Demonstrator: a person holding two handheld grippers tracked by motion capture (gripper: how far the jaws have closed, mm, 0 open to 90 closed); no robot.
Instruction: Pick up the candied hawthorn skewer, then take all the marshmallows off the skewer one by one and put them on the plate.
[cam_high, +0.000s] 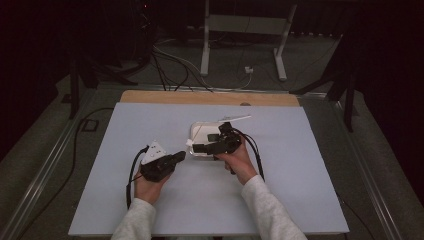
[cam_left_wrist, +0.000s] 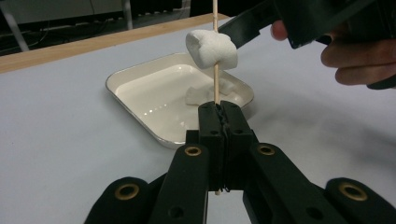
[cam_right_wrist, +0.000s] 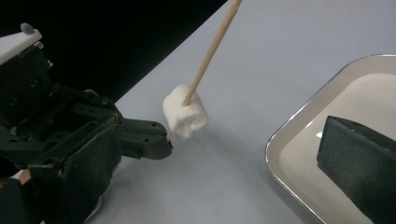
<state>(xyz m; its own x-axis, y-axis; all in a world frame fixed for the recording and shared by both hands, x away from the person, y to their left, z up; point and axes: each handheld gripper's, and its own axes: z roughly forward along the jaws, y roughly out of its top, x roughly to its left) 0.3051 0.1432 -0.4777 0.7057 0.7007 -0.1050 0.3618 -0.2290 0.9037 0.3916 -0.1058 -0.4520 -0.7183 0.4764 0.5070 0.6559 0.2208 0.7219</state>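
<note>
2 grippers work beside a white tray (cam_high: 196, 131) on the pale table sheet (cam_high: 125, 200); the left gripper (cam_left_wrist: 219, 108) is clenched on the lower end of a thin wooden skewer (cam_left_wrist: 215, 86), its jaws pressed tight together around the stick; the skewer's long axis runs straight up out of those jaws in the left gripper view, its far end passing beyond the top edge of that picture; in the right gripper view the same skewer (cam_right_wrist: 212, 49) leans, rising from the left gripper (cam_right_wrist: 161, 137) up and to the right, away from the jaws that grip it.

1 marshmallow (cam_left_wrist: 211, 49) is threaded on the skewer a little above the left gripper's jaws, clear of them and clear of the tray; it sits with its length across the stick, and in the right gripper view the marshmallow (cam_right_wrist: 185, 112) hangs just beside the left gripper's tip.

1 more marshmallow (cam_left_wrist: 195, 95) lies inside the tray, on its floor, behind the skewer as the left gripper view has it.

Right gripper (cam_high: 192, 147): released, nothing between its jaws; 1 black jaw shows over the tray (cam_right_wrist: 299, 126) in its own view; in the high view it lies level over the near part of the tray, pointing toward the left gripper (cam_high: 180, 156); the left gripper is just beside the tray's near left corner.
</note>
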